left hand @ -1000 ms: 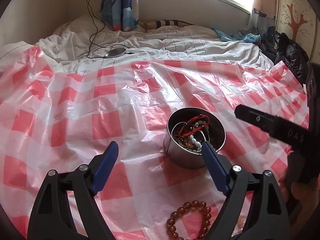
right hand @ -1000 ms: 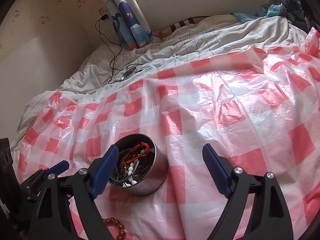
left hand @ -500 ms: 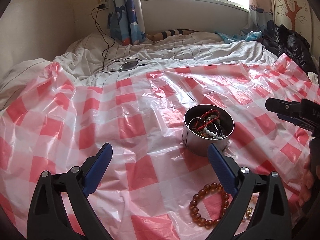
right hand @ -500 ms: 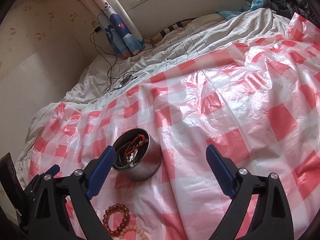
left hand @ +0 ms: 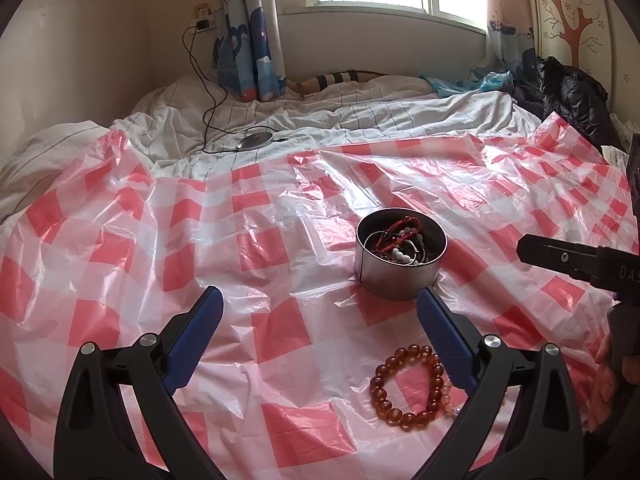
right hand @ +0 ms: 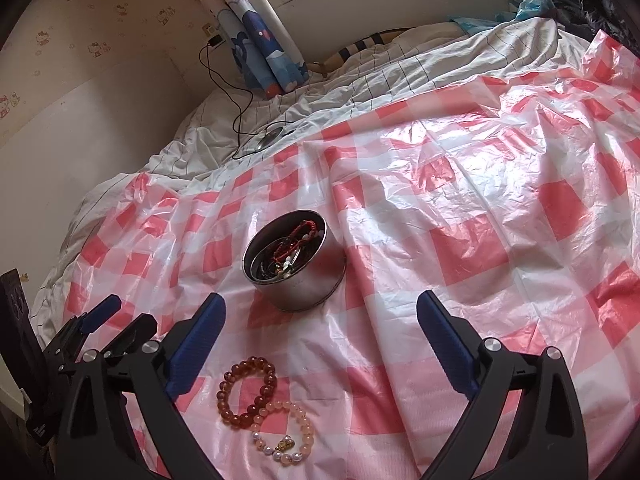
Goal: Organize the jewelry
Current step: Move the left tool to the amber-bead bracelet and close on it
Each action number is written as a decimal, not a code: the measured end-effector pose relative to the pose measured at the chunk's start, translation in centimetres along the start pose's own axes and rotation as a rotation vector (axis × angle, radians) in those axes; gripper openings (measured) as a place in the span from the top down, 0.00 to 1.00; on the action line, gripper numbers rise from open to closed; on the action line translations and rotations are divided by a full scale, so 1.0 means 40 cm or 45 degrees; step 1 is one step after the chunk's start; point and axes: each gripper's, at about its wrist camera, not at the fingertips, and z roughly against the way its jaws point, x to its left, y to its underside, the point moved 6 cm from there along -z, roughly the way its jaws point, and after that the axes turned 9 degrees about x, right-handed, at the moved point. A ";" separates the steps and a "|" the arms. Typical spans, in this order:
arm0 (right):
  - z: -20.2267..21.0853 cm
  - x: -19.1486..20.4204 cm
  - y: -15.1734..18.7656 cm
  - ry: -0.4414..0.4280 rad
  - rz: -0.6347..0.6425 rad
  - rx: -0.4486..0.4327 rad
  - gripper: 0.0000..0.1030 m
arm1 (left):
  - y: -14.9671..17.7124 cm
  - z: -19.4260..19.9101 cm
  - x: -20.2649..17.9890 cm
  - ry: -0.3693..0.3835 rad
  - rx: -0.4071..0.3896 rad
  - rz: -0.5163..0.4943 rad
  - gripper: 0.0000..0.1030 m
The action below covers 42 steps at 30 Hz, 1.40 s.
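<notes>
A round metal tin (left hand: pixel 400 276) holding red cord and bead bracelets stands on the red-and-white checked plastic sheet (left hand: pixel 280 332); it also shows in the right wrist view (right hand: pixel 296 284). An amber bead bracelet (left hand: pixel 408 386) lies in front of the tin, also in the right wrist view (right hand: pixel 247 390). A pale pink bead bracelet (right hand: pixel 285 432) touches it. My left gripper (left hand: pixel 318 312) is open and empty, above the sheet left of the amber bracelet. My right gripper (right hand: pixel 320 316) is open and empty, above the sheet just in front of the tin.
The sheet covers a bed with a white striped quilt (left hand: pixel 360 120). A black cable and round disc (left hand: pixel 256 141) lie on the quilt at the back. Dark clothing (left hand: pixel 572 96) is piled at the far right. Walls and a curtain (left hand: pixel 248 40) close the back.
Both grippers have pulled back and risen away from the tin. The amber and pink bracelets have come into view in front of it. Both grippers stay open.
</notes>
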 end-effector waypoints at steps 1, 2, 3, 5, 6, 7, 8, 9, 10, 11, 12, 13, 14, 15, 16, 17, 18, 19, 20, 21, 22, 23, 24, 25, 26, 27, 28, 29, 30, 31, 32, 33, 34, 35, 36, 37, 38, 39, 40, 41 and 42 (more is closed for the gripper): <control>0.004 0.002 0.000 -0.004 0.001 -0.006 0.10 | 0.000 0.003 0.003 0.001 -0.005 0.002 0.09; 0.009 0.004 -0.001 -0.008 0.003 -0.016 0.10 | 0.000 0.004 0.005 0.004 -0.007 0.005 0.09; 0.019 0.008 -0.004 -0.013 0.008 -0.038 0.10 | -0.001 0.006 0.008 0.006 -0.010 0.009 0.09; 0.052 0.024 -0.013 -0.018 0.038 -0.119 0.10 | -0.001 0.010 0.014 0.008 -0.017 0.015 0.09; 0.070 0.031 -0.017 -0.014 0.054 -0.163 0.08 | -0.002 0.012 0.015 0.007 -0.023 0.015 0.08; 0.098 0.040 -0.023 -0.001 0.081 -0.228 0.07 | -0.001 0.015 0.016 0.006 -0.028 0.015 0.08; 0.112 0.046 -0.024 0.011 0.096 -0.263 0.07 | -0.001 0.017 0.017 0.004 -0.035 0.012 0.08; 0.126 0.052 -0.025 0.030 0.115 -0.301 0.07 | -0.001 0.019 0.017 0.003 -0.041 0.009 0.08; 0.128 0.055 -0.023 0.034 0.126 -0.308 0.07 | -0.001 0.019 0.017 0.003 -0.043 0.007 0.08; 0.122 0.053 -0.019 0.024 0.124 -0.288 0.07 | -0.001 0.020 0.016 0.003 -0.046 0.002 0.08; 0.096 0.048 -0.013 -0.010 0.099 -0.205 0.07 | -0.001 0.021 0.015 0.003 -0.050 -0.003 0.08; 0.075 0.042 -0.006 -0.041 0.066 -0.138 0.07 | -0.001 0.023 0.013 0.003 -0.053 -0.007 0.08; 0.058 0.039 0.004 -0.068 0.040 -0.096 0.07 | 0.000 0.024 0.011 0.001 -0.058 -0.014 0.08; 0.046 0.037 0.011 -0.095 0.020 -0.062 0.07 | 0.000 0.025 0.009 -0.001 -0.060 -0.020 0.08; 0.042 0.038 0.018 -0.093 0.023 -0.051 0.07 | 0.000 0.025 0.007 -0.002 -0.060 -0.024 0.08; 0.043 0.042 0.021 -0.082 0.040 -0.049 0.07 | 0.000 0.024 0.004 0.000 -0.059 -0.032 0.08; 0.044 0.049 0.028 -0.073 0.066 -0.044 0.07 | 0.002 0.024 0.001 0.006 -0.057 -0.039 0.07; 0.044 0.054 0.036 -0.070 0.082 -0.032 0.07 | 0.003 0.020 -0.002 0.017 -0.050 -0.046 0.07; 0.042 0.059 0.047 -0.067 0.095 -0.013 0.07 | 0.007 0.010 -0.006 0.040 -0.028 -0.054 0.07; 0.037 0.064 0.064 -0.057 0.111 0.018 0.07 | 0.012 -0.004 -0.010 0.064 0.005 -0.059 0.07; 0.028 0.069 0.082 -0.038 0.132 0.055 0.07 | 0.022 -0.029 -0.015 0.109 0.067 -0.061 0.07; 0.018 0.072 0.094 -0.024 0.150 0.085 0.07 | 0.030 -0.049 -0.016 0.143 0.111 -0.053 0.07; 0.007 0.075 0.112 -0.006 0.172 0.125 0.07 | 0.039 -0.070 -0.016 0.183 0.160 -0.033 0.08; 0.003 0.079 0.125 0.003 0.188 0.148 0.07 | 0.046 -0.085 -0.015 0.208 0.189 -0.014 0.08; -0.004 0.083 0.137 0.016 0.213 0.178 0.07 | 0.053 -0.101 -0.011 0.248 0.223 0.017 0.08; -0.009 0.085 0.148 0.026 0.230 0.201 0.07 | 0.056 -0.111 -0.008 0.277 0.244 0.040 0.08; -0.016 0.085 0.156 0.033 0.248 0.229 0.07 | 0.059 -0.117 -0.005 0.306 0.258 0.060 0.08; -0.022 0.083 0.163 0.040 0.260 0.251 0.07 | 0.060 -0.124 -0.002 0.340 0.271 0.084 0.08; -0.030 0.082 0.175 0.054 0.282 0.280 0.07 | 0.063 -0.132 -0.002 0.349 0.279 0.091 0.08; -0.035 0.082 0.183 0.066 0.305 0.299 0.07 | 0.067 -0.139 -0.005 0.356 0.289 0.094 0.08; -0.041 0.083 0.193 0.075 0.333 0.318 0.07 | 0.072 -0.148 -0.010 0.358 0.305 0.083 0.08; -0.045 0.083 0.200 0.087 0.355 0.331 0.07 | 0.078 -0.156 -0.019 0.355 0.319 0.063 0.08; -0.050 0.083 0.208 0.106 0.382 0.343 0.07 | 0.081 -0.165 -0.028 0.349 0.330 0.042 0.08; -0.055 0.084 0.214 0.122 0.406 0.351 0.07 | 0.086 -0.177 -0.042 0.333 0.343 0.004 0.08; -0.059 0.084 0.217 0.135 0.425 0.355 0.08 | 0.090 -0.184 -0.051 0.320 0.347 -0.019 0.08; -0.062 0.085 0.219 0.145 0.438 0.353 0.08 | 0.093 -0.191 -0.061 0.298 0.351 -0.043 0.08; -0.063 0.086 0.221 0.150 0.446 0.352 0.08 | 0.093 -0.197 -0.063 0.284 0.355 -0.055 0.08; -0.067 0.087 0.222 0.148 0.455 0.355 0.14 | 0.094 -0.205 -0.068 0.273 0.363 -0.067 0.09; -0.070 0.089 0.223 0.146 0.459 0.359 0.29 | 0.097 -0.212 -0.073 0.269 0.370 -0.075 0.12; -0.073 0.091 0.226 0.148 0.467 0.365 0.35 | 0.102 -0.221 -0.081 0.279 0.391 -0.083 0.23; -0.081 0.093 0.232 0.163 0.486 0.384 0.42 | 0.113 -0.233 -0.092 0.307 0.434 -0.094 0.38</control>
